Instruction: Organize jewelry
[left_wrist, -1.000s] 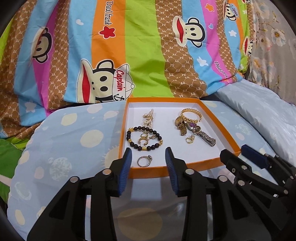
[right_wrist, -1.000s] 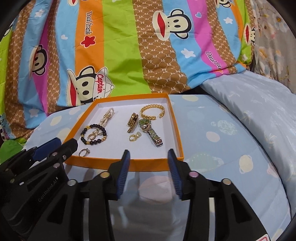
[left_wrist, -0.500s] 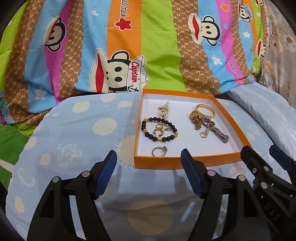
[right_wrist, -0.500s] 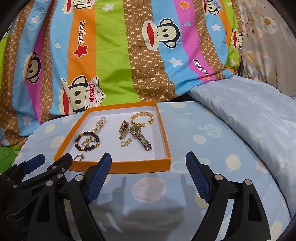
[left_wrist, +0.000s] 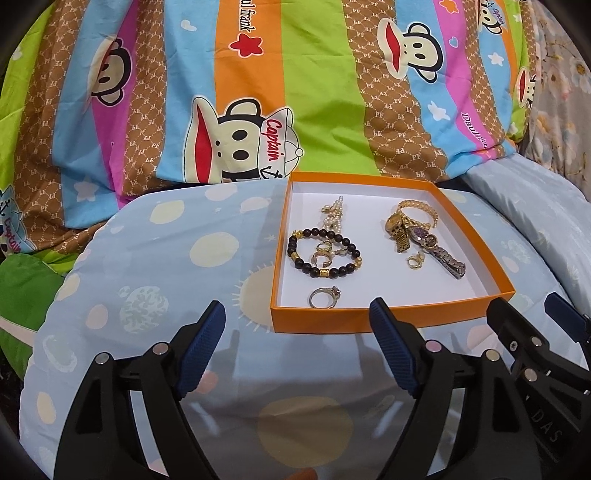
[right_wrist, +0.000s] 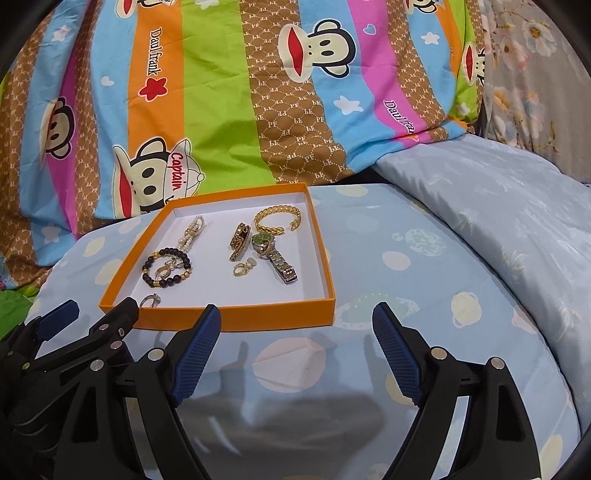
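Both pairs of tongs hang over the pale blue bedspread (left_wrist: 155, 266) with their blue pads wide apart and nothing between them: the left tongs (left_wrist: 297, 347) and, just to their right, the right tongs (right_wrist: 295, 349). One shallow orange box (left_wrist: 369, 321) sits straight ahead of the left tongs, ahead and to the left of the right ones, its near wall close to the fingertips. Inside I count one black beaded bracelet (left_wrist: 325, 254) on the side nearer the left tongs (two or three small rings lie inside its loop), one pearl chain (right_wrist: 192, 232) beyond it, one silver ring (left_wrist: 324, 297) closest to the tongs, one gold bangle (right_wrist: 277, 219) at the far right, two watches (right_wrist: 275, 256), touching, and one small gold ring (right_wrist: 243, 267). A striped monkey-print quilt (right_wrist: 221, 110) rises behind the box.
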